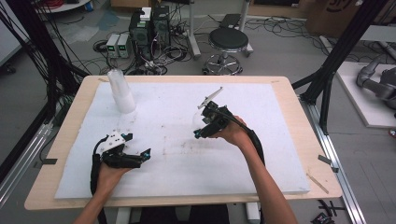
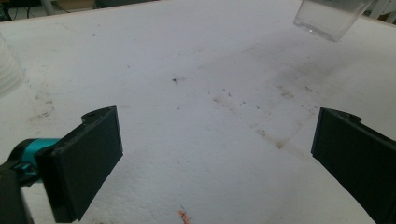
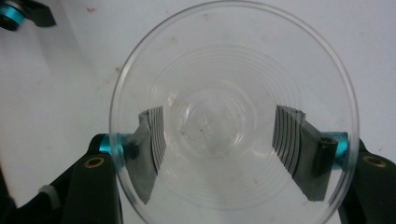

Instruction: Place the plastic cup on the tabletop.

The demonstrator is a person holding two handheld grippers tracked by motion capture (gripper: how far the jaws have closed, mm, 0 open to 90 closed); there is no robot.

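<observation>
High view: right gripper (image 1: 200,132) at centre frame, pinching a clear plastic cup (image 1: 198,122), which is hard to make out against the white foam mat (image 1: 261,140); it looks lifted off the surface. Left gripper (image 1: 142,156) at lower left, jaws spread, nothing between them. Stack of clear cups (image 1: 120,91) stands upper left on the mat, well apart from both grippers. Stool (image 1: 228,42) and cabling on the floor beyond the table, out of the way.

Left gripper view: both black jaws wide apart over bare stained mat. The cup (image 2: 329,18) hangs at the top right, base down and off the mat. Edge of the stack (image 2: 9,70) at far left.

Right gripper view: looking straight into the cup (image 3: 233,116) mouth; the jaws press on its wall from both sides, seen through the ribbed plastic. The left gripper's tip (image 3: 21,14) is at the upper left.

Judgement: the cup is very light, thin, flexible and slick; it would dent or pop out if squeezed hard. Best held mid-wall, as here, or by the stiffer rim. Nothing blocks a set-down on the mat.
</observation>
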